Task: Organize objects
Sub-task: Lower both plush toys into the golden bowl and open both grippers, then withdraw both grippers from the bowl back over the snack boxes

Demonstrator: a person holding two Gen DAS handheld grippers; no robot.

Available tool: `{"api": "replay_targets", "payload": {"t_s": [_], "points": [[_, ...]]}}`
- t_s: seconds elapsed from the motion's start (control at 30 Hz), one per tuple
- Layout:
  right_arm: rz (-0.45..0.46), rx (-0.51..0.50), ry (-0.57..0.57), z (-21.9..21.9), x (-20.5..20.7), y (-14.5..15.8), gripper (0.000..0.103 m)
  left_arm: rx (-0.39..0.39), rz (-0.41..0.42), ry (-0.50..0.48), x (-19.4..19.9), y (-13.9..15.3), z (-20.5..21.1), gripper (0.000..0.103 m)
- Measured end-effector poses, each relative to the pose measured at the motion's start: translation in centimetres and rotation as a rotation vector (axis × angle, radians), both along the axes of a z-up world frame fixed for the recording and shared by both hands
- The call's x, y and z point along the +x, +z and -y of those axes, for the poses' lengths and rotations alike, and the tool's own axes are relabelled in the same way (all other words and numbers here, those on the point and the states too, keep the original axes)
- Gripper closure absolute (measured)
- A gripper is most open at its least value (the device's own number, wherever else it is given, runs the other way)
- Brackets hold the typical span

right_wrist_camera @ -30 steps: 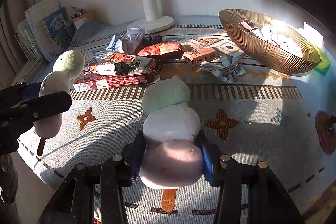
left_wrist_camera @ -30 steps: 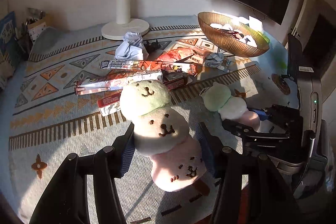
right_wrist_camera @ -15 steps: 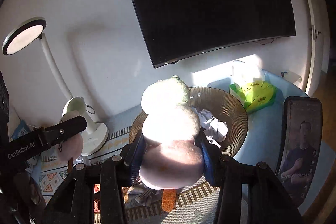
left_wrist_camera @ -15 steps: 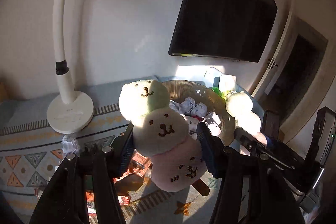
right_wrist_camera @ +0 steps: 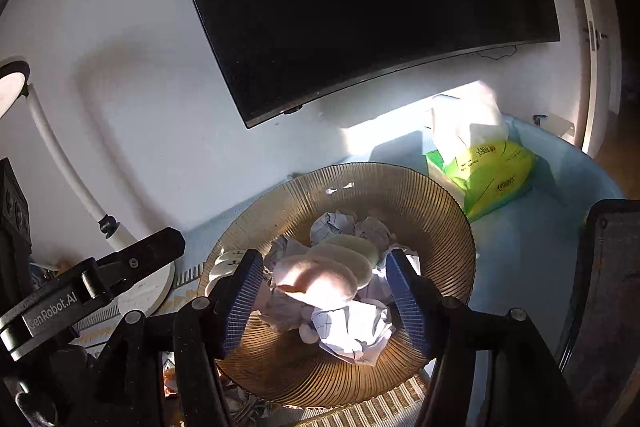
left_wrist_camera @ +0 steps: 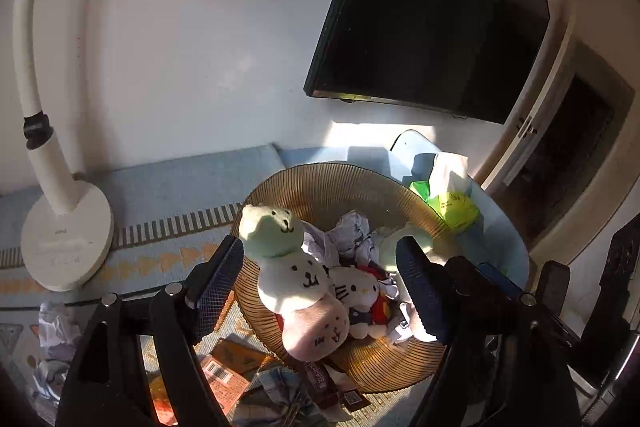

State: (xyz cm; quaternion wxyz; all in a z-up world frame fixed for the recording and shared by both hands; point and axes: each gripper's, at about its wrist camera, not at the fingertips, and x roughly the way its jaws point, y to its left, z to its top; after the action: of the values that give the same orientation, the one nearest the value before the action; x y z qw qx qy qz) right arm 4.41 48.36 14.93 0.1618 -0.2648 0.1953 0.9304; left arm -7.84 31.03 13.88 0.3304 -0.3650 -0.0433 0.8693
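Dropping both bear-dango plushes into the ribbed bowl point(right_wrist_camera: 440, 223): left gripper point(left_wrist_camera: 320, 287) and right gripper point(right_wrist_camera: 324, 291) fingers just opened, left plush point(left_wrist_camera: 296, 275) and right plush point(right_wrist_camera: 332, 271) released among crumpled paper; wrappers remain.

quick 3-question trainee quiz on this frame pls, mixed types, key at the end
1. True or false: the left gripper is clamped on the three-bear plush.
2. The plush between the right gripper fingers lies on: A) the tissue pack, B) crumpled paper in the ribbed bowl, C) the lamp base.
3. Fill in: beside the three-bear plush in the bowl sits a small white ___ plush.

Key: 1 false; 2 B; 3 cat
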Motion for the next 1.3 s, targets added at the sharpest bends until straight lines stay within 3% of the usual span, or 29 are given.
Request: {"api": "replay_targets", "payload": {"t_s": [0.1, 0.27, 0.47, 0.53, 0.6, 0.63, 0.73, 0.87, 0.93, 1.0, 1.07, 1.3], "points": [[-0.004, 0.032, 0.047, 1.6, 0.7, 0.0, 0.041, 0.017, 0.004, 0.009, 0.4, 0.0, 1.3, 0.025], [0.002, 0.109, 0.143, 5.3, 2.7, 0.6, 0.040, 0.015, -0.088, 0.027, 3.7, 1.8, 4.9, 0.025], [-0.067, 0.154, 0.283, 11.2, 5.8, 0.9, 0.020, 0.061, -0.162, 0.152, 9.1, 2.8, 14.3, 0.025], [-0.083, 0.161, 0.319, 13.4, 6.4, -0.1, 0.014, 0.032, -0.163, 0.248, 10.6, 1.8, 18.0, 0.024], [-0.088, 0.181, 0.345, 15.5, 6.6, -1.8, 0.008, -0.008, -0.161, 0.361, 11.6, 0.2, 22.1, 0.008], [-0.087, 0.200, 0.351, 16.4, 6.5, -2.8, 0.008, -0.026, -0.151, 0.406, 12.0, -0.8, 24.1, 0.006], [0.005, 0.231, 0.385, 18.4, 5.0, -5.7, 0.008, -0.077, -0.060, 0.521, 12.6, -4.3, 29.7, 0.006], [0.050, 0.223, 0.378, 18.4, 3.8, -7.7, 0.008, -0.106, 0.014, 0.693, 13.1, -8.3, 35.6, 0.006], [0.097, 0.208, 0.408, 18.5, 3.1, -8.3, 0.008, -0.124, 0.017, 0.743, 12.9, -9.8, 37.0, 0.006], [0.119, 0.227, 0.402, 18.8, 2.9, -8.7, 0.008, -0.099, 0.070, 0.748, 12.6, -11.2, 38.1, 0.007], [0.128, 0.258, 0.405, 19.4, 2.9, -8.9, 0.008, -0.064, 0.086, 0.726, 12.4, -11.4, 38.3, 0.007], [0.149, 0.331, 0.390, 20.5, 2.9, -9.0, 0.007, -0.100, 0.103, 0.687, 12.2, -11.9, 37.3, 0.006]]}}
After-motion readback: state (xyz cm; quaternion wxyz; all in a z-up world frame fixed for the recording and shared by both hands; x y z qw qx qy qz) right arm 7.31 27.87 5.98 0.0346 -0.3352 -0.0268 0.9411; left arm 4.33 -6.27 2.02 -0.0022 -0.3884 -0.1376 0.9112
